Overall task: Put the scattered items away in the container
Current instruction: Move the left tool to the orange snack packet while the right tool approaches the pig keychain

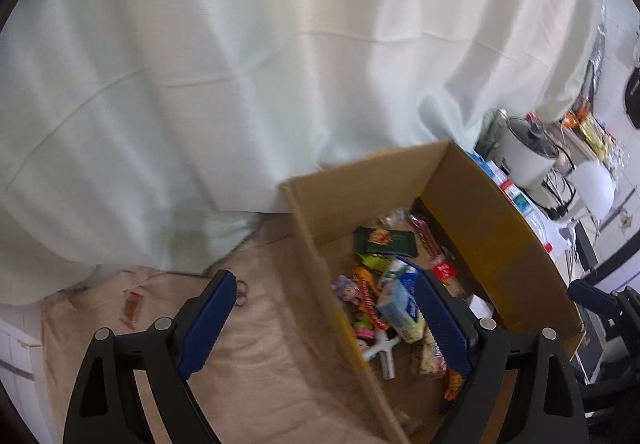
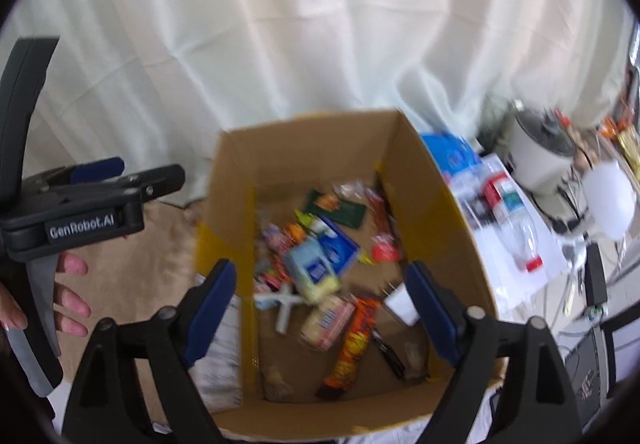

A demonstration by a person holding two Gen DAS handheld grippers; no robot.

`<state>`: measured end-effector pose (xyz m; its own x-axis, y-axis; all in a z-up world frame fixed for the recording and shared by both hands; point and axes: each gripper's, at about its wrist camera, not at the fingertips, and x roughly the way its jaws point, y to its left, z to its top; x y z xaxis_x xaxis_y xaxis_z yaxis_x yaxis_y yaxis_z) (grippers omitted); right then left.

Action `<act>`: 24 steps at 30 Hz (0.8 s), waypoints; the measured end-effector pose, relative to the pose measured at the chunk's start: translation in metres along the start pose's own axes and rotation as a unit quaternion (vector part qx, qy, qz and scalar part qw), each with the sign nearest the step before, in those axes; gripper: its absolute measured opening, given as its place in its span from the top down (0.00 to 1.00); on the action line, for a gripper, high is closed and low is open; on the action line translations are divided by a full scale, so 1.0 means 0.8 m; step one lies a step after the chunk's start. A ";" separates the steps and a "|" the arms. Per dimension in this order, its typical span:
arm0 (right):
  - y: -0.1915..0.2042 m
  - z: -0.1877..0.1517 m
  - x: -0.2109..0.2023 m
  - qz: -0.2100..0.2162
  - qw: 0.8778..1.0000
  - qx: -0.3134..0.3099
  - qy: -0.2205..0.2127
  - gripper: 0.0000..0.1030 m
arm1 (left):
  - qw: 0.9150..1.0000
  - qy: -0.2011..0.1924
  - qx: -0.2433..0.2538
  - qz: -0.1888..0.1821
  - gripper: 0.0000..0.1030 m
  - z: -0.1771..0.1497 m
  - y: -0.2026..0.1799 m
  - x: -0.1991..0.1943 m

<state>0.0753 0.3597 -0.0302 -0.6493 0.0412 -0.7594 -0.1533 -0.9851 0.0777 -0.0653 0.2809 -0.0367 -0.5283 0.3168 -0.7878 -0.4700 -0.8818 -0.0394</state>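
Observation:
An open cardboard box (image 1: 480, 211) (image 2: 304, 147) stands on a beige cloth (image 1: 260, 344). Inside lie several snack packets, among them a green packet (image 1: 386, 242) (image 2: 340, 209), a blue and white carton (image 1: 402, 304) (image 2: 316, 272), a white cross-shaped piece (image 1: 382, 354) (image 2: 286, 302) and an orange bar (image 2: 356, 344). My left gripper (image 1: 325, 278) is open and holds nothing, straddling the box's left wall. My right gripper (image 2: 320, 268) is open over the box's inside, also holding nothing. On the cloth outside the box lie a small reddish-brown item (image 1: 132, 308) and a red loop (image 1: 242, 290).
A white sheet (image 1: 240, 63) hangs behind the box. To the right stand a rice cooker (image 1: 524, 155) (image 2: 540, 151), a plastic bottle (image 2: 516, 219) on white paper, and cables. A printed white packet (image 2: 220, 356) leans by the box's left wall. A hand (image 2: 72, 300) holds the left gripper (image 2: 132, 173).

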 end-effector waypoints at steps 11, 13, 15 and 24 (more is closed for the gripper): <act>0.152 0.056 0.018 0.066 0.995 -0.071 -0.035 0.00 | 0.990 -0.021 -0.105 0.090 0.11 -0.051 0.198 -0.051; 0.177 0.055 0.036 0.072 0.994 -0.073 -0.033 0.00 | 0.987 -0.017 -0.127 0.098 0.11 -0.073 0.232 -0.049; 0.205 0.048 0.061 0.075 0.994 -0.073 -0.029 0.00 | 0.984 -0.008 -0.143 0.107 0.11 -0.097 0.267 -0.040; 0.261 0.012 0.174 0.068 0.996 -0.059 -0.004 0.00 | 0.977 0.044 -0.176 0.109 0.11 -0.170 0.346 0.048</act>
<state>-0.0542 0.1610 -0.1133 -0.6637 -0.0933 -0.7421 0.0244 -0.9944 0.1032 -0.1197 0.0012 -0.1611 -0.5178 0.0911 -0.8506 -0.0738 -0.9954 -0.0617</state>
